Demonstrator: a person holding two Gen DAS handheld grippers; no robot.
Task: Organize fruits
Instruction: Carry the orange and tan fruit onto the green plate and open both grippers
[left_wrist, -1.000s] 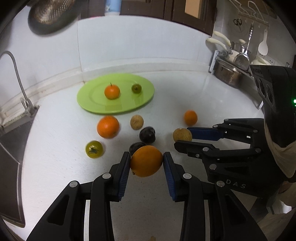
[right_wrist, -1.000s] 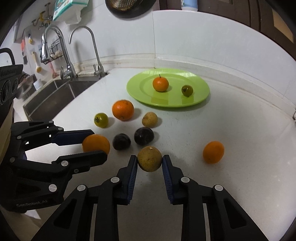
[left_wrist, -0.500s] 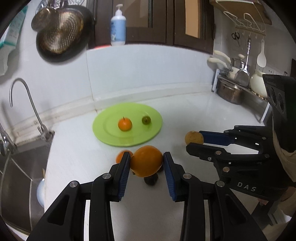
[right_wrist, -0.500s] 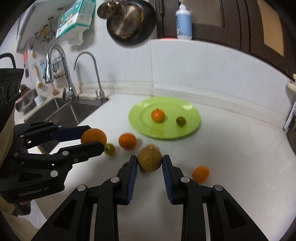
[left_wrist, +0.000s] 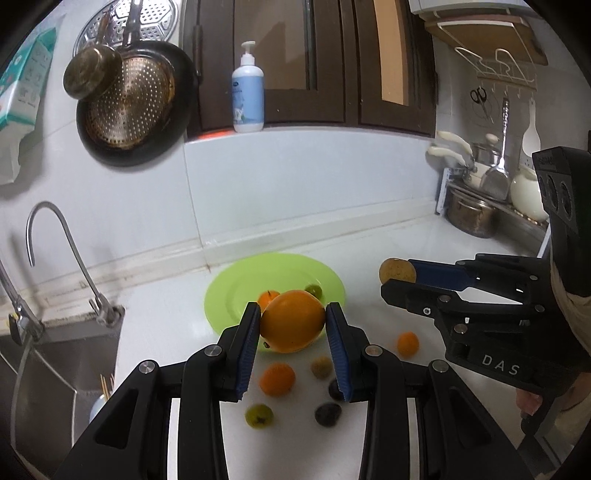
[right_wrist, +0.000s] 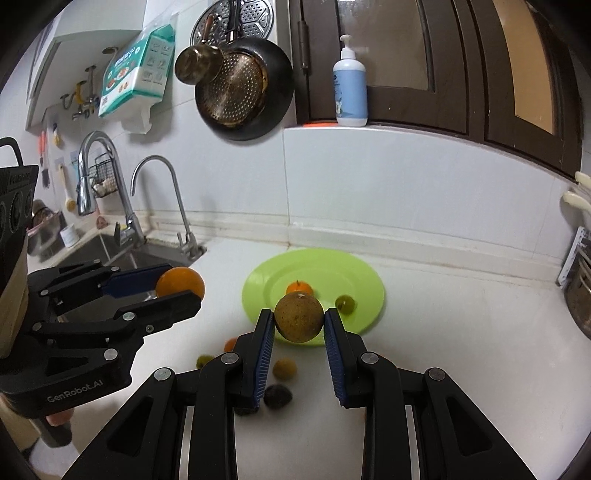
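Above counter, orange gripped, plate ahead

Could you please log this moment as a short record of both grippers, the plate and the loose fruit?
left gripper: shut on large orange, raised above the counter
right gripper: shut on brown fruit, raised
green plate: holds a small orange and a small green fruit
counter: several loose fruits remain in front of the plate, blurred
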